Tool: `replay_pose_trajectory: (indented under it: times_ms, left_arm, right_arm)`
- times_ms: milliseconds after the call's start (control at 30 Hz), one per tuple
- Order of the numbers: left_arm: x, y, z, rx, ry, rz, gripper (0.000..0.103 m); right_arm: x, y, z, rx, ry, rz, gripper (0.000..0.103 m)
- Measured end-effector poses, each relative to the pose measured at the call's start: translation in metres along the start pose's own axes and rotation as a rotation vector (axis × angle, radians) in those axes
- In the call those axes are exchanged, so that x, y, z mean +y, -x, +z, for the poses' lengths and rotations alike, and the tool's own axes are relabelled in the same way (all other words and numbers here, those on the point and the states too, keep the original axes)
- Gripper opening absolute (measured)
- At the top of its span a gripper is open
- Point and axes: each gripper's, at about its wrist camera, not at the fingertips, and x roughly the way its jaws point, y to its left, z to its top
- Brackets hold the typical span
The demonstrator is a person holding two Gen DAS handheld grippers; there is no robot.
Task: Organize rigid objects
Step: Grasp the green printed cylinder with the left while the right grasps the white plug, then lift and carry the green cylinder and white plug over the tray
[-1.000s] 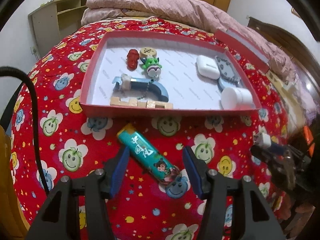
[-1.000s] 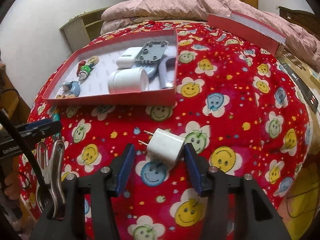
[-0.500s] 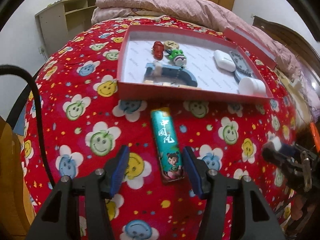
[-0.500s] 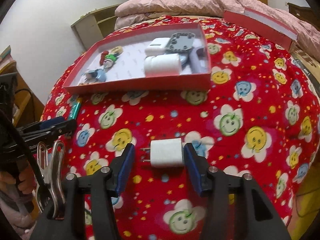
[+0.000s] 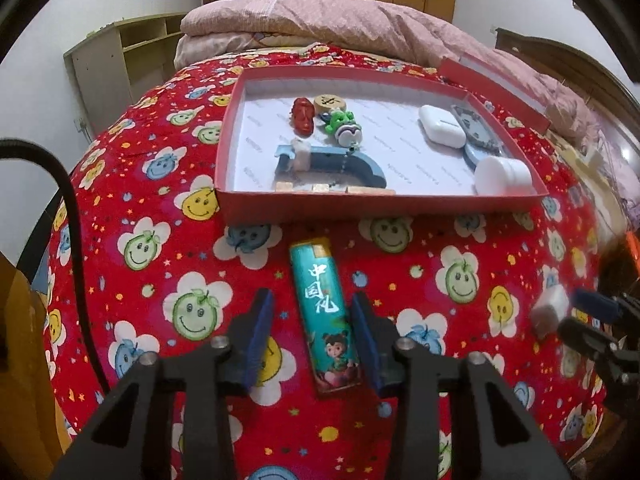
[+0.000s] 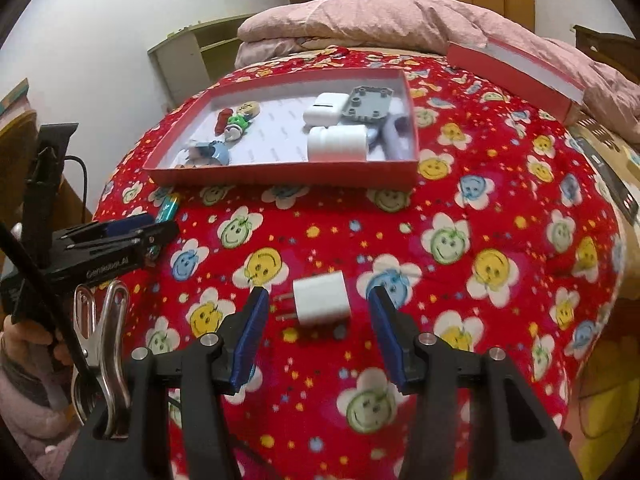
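Observation:
A teal lighter (image 5: pixel 322 308) with a cartoon print lies lengthwise on the red smiley bedspread, between the fingers of my left gripper (image 5: pixel 312 332). Its jaws are closing; a gap still shows on the lighter's left side. A white plug charger (image 6: pixel 322 304) rests on the bedspread between the fingers of my open right gripper (image 6: pixel 316 328), with room on both sides. Just beyond both lies the shallow red box (image 5: pixel 360 204) holding several small items. In the right wrist view the left gripper (image 6: pixel 160 232) reaches in from the left over the lighter (image 6: pixel 170 206).
Inside the box are a white case (image 5: pixel 440 126), a white jar (image 5: pixel 502 176), a blue curved piece (image 5: pixel 340 162) and small toys. The box lid (image 6: pixel 516 68) leans at the back right by a pink quilt (image 5: pixel 340 20). A shelf (image 5: pixel 120 60) stands left.
The lighter went from slanted to lengthwise between the left fingers, which have narrowed around it. The right gripper shifted, and the charger now sits squarer between its fingers.

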Motion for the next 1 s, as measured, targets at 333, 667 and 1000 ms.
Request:
replay_pose_trajectory:
  times_ms: [333,667,1000]
  left_arm:
    - [0.006,0.003,-0.003,-0.013,0.009,-0.030,0.024]
    - [0.018,0.012,-0.006,0.007,0.069,-0.132,0.024]
    - [0.013,0.033,-0.001,-0.040,0.058,-0.144,0.024]
  right_arm:
    - [0.004,-0.018,-0.006,0.023,-0.025,0.019,0.055]
    - [0.007,-0.025,-0.006,-0.025,-0.054,-0.028,0.049]
    - [0.005,-0.019,-0.006,-0.046,-0.058,-0.018,0.049]
